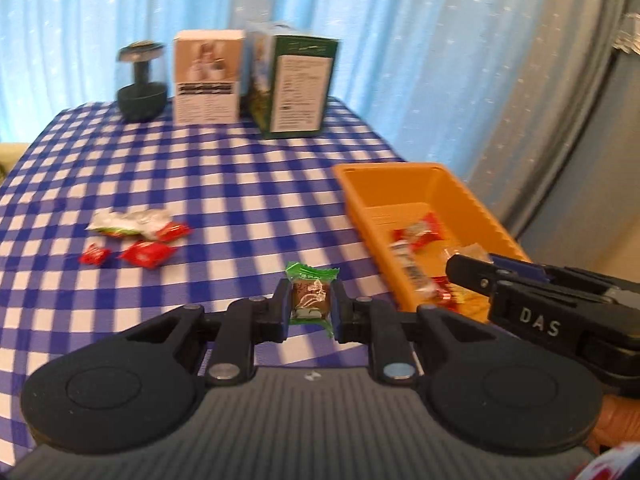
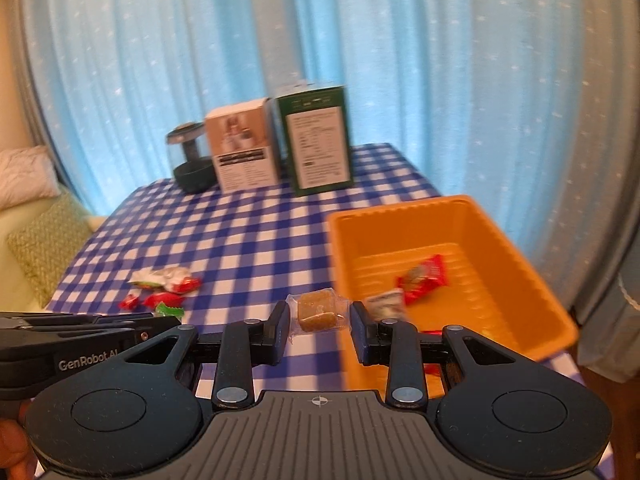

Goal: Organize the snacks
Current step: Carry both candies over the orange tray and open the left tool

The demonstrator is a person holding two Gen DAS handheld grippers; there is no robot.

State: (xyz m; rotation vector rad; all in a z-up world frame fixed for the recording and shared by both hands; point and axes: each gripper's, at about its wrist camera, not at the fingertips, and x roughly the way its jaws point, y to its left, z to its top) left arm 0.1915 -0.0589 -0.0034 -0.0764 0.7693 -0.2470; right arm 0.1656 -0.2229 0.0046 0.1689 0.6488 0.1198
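Note:
My left gripper (image 1: 311,306) is shut on a green-wrapped brown snack (image 1: 310,298), held above the checked tablecloth (image 1: 240,200). My right gripper (image 2: 320,328) is shut on a clear-wrapped tan cube snack (image 2: 318,311), just left of the orange bin (image 2: 540,280). That orange bin (image 1: 472,208) holds red and white wrapped snacks (image 2: 424,280). A small pile of red and green-white snacks (image 1: 136,240) lies on the cloth to the left; the same pile (image 2: 164,292) shows in the right wrist view. The right gripper's body (image 1: 560,312) reaches over the bin's near end.
At the far table edge stand a dark jar-like object (image 1: 141,80), a tan box (image 1: 208,76) and a green box (image 1: 296,84). Blue curtains hang behind. A sofa with cushions (image 2: 40,248) sits left of the table. The left gripper's body (image 2: 72,344) is close beside the right one.

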